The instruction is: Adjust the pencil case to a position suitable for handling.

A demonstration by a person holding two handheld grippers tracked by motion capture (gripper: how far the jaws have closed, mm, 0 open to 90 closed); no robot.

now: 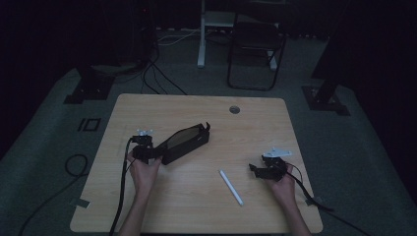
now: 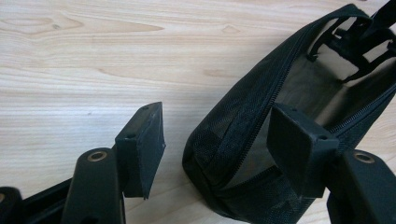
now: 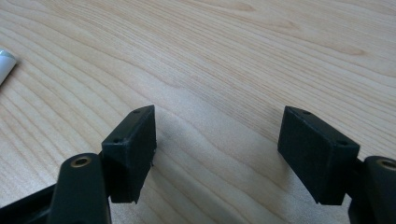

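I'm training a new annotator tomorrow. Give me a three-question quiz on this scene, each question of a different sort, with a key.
1. True or false: the pouch is zipped shut.
2. Which hand-held gripper has a jaw inside the pouch? A) left B) right C) both
3. Fill in: the white pen lies on the table between the pouch and the ____ hand-held gripper.

Key:
1. False. Its zip is open and the lining shows in the left gripper view.
2. A. The left one straddles the pouch's near rim, jaws apart; the right one is open over bare wood.
3. right
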